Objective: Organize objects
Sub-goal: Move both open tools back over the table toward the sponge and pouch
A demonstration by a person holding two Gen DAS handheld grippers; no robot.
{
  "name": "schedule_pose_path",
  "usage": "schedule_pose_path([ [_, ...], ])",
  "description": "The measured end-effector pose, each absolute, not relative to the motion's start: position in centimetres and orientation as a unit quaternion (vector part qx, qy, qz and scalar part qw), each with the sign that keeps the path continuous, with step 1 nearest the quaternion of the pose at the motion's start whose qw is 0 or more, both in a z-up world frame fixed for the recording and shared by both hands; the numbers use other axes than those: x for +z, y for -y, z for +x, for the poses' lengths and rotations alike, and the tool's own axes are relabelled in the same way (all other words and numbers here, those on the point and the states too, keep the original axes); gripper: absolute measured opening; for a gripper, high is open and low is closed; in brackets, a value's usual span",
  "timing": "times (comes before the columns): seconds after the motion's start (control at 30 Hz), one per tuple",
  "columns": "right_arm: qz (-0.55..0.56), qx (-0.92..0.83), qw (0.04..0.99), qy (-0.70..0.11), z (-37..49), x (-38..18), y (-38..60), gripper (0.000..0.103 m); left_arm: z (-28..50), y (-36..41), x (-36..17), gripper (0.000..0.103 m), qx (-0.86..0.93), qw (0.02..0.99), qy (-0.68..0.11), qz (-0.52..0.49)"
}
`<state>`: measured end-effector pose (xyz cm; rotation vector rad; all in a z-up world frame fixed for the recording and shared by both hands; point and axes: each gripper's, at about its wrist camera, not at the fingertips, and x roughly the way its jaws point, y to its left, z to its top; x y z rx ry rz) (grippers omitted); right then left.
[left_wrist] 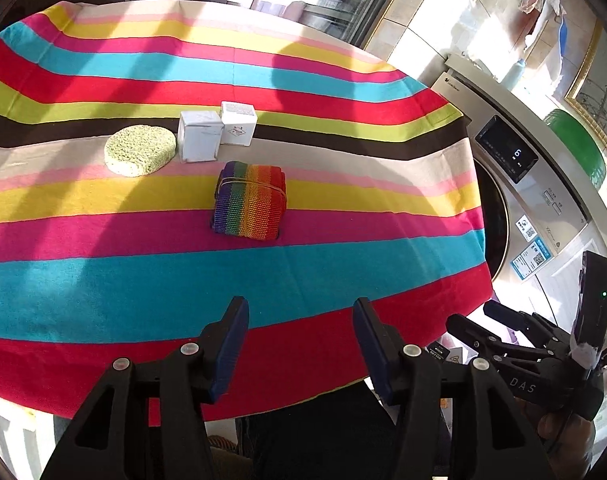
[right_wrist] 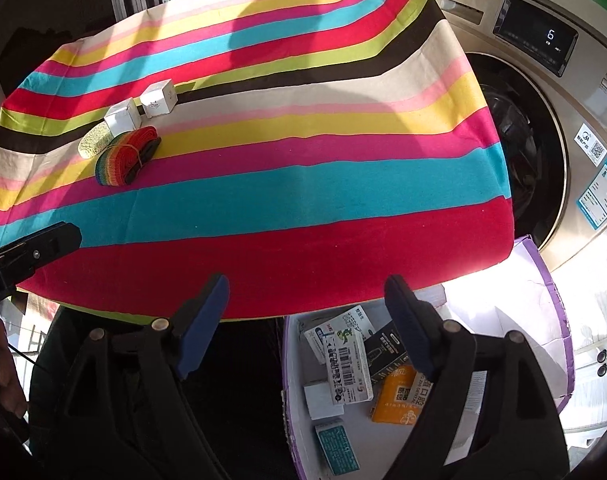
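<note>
In the left wrist view, your left gripper [left_wrist: 301, 344] hangs over the near edge of the worktop [left_wrist: 103, 288], fingers [left_wrist: 231, 344] released with nothing between them; judge this a free hand lined up for the next pick. Four items lie on the striped cloth toward 12 o'clock: one rainbow strap bundle [left_wrist: 249, 202] nearest you, bound with a rubber band so it stays rolled; one round green sponge [left_wrist: 139, 155] at 10 o'clock of the bundle; and two white boxes [left_wrist: 199, 136], touching each other, at 11 to 12 o'clock of it. The right gripper [left_wrist: 503, 322] shows at 4 o'clock, off the worktop edge. In the right wrist view, your right gripper [right_wrist: 307, 320] points down past the worktop edge, fingers [right_wrist: 201, 320] spread and empty, above the purple-rimmed bin [right_wrist: 559, 364] on the floor at 5 o'clock; that pose suits dropping items there. The bin holds about six small cartons [right_wrist: 349, 364], one of them orange; more may be hidden behind the finger. The same four items sit at 10 o'clock, well apart from this gripper. A washing machine [right_wrist: 543, 80] stands at 2 o'clock.
</note>
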<state>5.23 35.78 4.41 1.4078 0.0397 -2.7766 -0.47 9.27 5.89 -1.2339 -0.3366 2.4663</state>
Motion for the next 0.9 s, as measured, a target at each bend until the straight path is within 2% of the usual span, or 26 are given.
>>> schedule_pose_path([
  [0.13,0.448,-0.893,0.046,-0.023,3.8,4.4,-32.6,0.09,-2.0,-6.3,5.9,0.065,0.883,0.144,0.125,-0.43],
  [0.37,0.447,-0.889,0.096,-0.034,1.4,4.1,-27.1,0.092,-6.0,-2.4,5.2,0.069,0.891,0.103,0.104,-0.43],
  [0.43,0.446,-0.888,0.105,-0.033,0.9,4.1,-25.8,0.093,-7.4,-1.6,4.8,0.074,0.89,0.1,0.095,-0.435],
  [0.53,0.446,-0.887,0.114,-0.034,-0.2,4.1,-24.2,0.095,-9.7,-1.0,4.0,0.08,0.888,0.098,0.072,-0.444],
  [0.9,0.46,-0.881,0.111,-0.003,-4.8,3.1,-20.6,0.098,-16.3,-1.2,2.1,0.088,0.882,0.108,-0.013,-0.459],
])
